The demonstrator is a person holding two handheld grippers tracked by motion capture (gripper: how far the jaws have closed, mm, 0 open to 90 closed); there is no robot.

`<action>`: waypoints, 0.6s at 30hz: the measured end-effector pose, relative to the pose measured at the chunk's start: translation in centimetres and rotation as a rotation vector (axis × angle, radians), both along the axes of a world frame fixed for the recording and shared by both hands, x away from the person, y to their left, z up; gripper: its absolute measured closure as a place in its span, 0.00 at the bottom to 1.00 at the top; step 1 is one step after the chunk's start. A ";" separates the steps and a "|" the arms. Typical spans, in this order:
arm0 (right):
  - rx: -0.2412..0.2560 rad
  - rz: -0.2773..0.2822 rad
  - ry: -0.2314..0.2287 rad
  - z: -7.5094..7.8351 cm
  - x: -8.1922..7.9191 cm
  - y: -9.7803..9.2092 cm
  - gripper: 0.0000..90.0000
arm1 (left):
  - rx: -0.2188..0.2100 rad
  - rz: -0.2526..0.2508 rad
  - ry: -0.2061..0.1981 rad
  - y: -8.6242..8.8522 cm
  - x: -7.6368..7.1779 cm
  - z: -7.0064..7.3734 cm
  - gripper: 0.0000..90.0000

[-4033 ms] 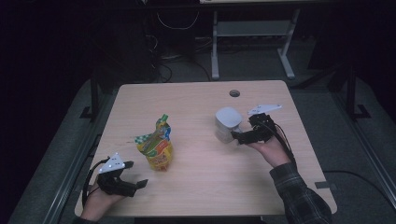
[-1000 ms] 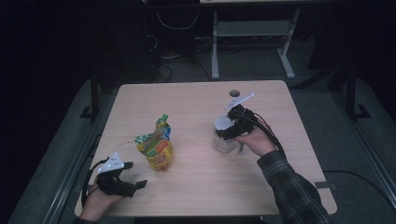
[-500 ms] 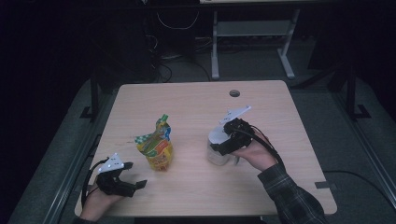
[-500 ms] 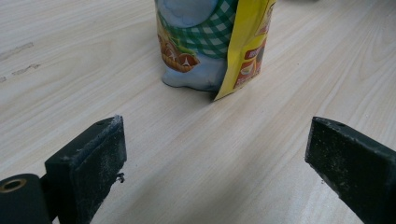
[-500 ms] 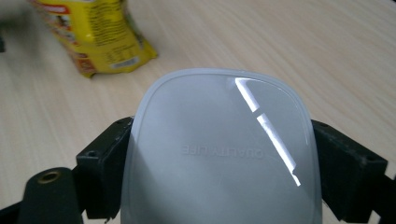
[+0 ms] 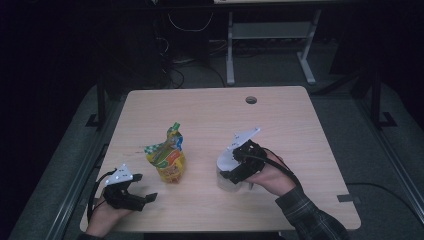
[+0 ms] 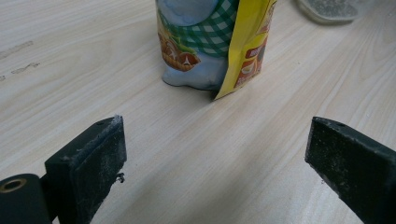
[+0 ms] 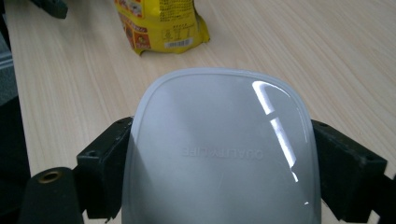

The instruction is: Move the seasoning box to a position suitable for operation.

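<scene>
The right gripper [image 6: 239, 167] is clamped on a white lidded container [image 6: 227, 170], its two black jaws pressing the container's opposite sides just under the lid [image 8: 219, 149], as the right gripper view shows. Four seconds ago the container stood nearer the table's right edge and farther back; one second ago it was lifted in the gripper, and since then it has come toward the table's middle and front, nearer the person. It now sits between the centre of the table [image 6: 300, 130] and its front edge, a little right of middle. Whether its base touches the wood cannot be told from the high view.

The yellow snack pouch [image 6: 168, 157] stands upright left of the container, apart from it, where it stood in all the earlier frames. The left gripper [image 6: 131, 196] has not moved either: it rests near the front left corner, jaws spread wide and empty, pointing at the pouch [image 7: 215, 42].
</scene>
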State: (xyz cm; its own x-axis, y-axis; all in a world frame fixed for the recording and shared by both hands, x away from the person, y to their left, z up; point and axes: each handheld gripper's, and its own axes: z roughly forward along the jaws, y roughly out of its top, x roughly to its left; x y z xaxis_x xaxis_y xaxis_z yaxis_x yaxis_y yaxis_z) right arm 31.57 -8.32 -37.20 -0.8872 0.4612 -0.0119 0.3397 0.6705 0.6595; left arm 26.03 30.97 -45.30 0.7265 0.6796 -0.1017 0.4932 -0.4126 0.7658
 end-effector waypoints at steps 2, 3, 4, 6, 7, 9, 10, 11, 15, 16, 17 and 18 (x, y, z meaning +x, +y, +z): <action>-0.003 -0.001 -0.002 0.0 -0.1 0.0 0.18 | 0.000 0.000 0.000 0.0 0.0 0.0 0.05; -0.002 0.005 -0.004 0.0 -0.3 -0.1 0.18 | 0.000 0.001 0.001 0.0 0.0 0.0 0.05; 0.001 0.012 -0.001 0.0 -0.5 -0.2 0.18 | -0.003 0.003 0.002 -0.1 0.0 0.0 0.05; 0.000 0.017 -0.001 -0.1 -0.7 -0.3 0.18 | -0.005 0.005 0.005 -0.1 0.0 0.0 0.05; -0.003 0.020 -0.001 -0.2 -0.8 -0.4 0.18 | -0.005 0.006 0.005 -0.1 0.0 0.0 0.05; -0.005 0.024 -0.005 -0.3 -0.8 -0.5 0.18 | -0.006 0.006 0.006 -0.1 0.0 -0.1 0.05; -0.004 0.026 -0.007 -0.4 -0.9 -0.5 0.18 | -0.006 0.006 0.006 -0.1 0.0 -0.1 0.05; -0.006 0.030 -0.009 -0.5 -0.9 -0.6 0.18 | -0.006 0.007 0.006 -0.1 0.0 -0.1 0.05; 0.002 0.039 -0.004 -0.5 -1.0 -0.8 0.18 | -0.006 0.006 0.005 -0.1 -0.1 -0.1 0.05; 0.008 0.043 0.002 -0.6 -1.0 -0.9 0.18 | -0.005 0.006 0.005 -0.1 -0.1 -0.1 0.05; 0.011 0.044 0.002 -0.6 -1.0 -0.9 0.18 | -0.005 0.007 0.007 -0.1 0.0 -0.1 0.05; 0.013 0.049 -0.003 -0.6 -1.0 -1.0 0.18 | -0.005 0.006 0.006 -0.1 0.0 -0.1 0.05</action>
State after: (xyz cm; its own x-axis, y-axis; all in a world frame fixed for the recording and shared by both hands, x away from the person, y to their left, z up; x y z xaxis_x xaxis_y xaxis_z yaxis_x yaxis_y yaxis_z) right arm 30.58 -9.28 -37.83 -0.9087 0.4174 -0.0085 0.3049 0.6773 0.6695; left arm 26.00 30.85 -45.37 0.7214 0.6838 -0.1096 0.5007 -0.4056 0.7647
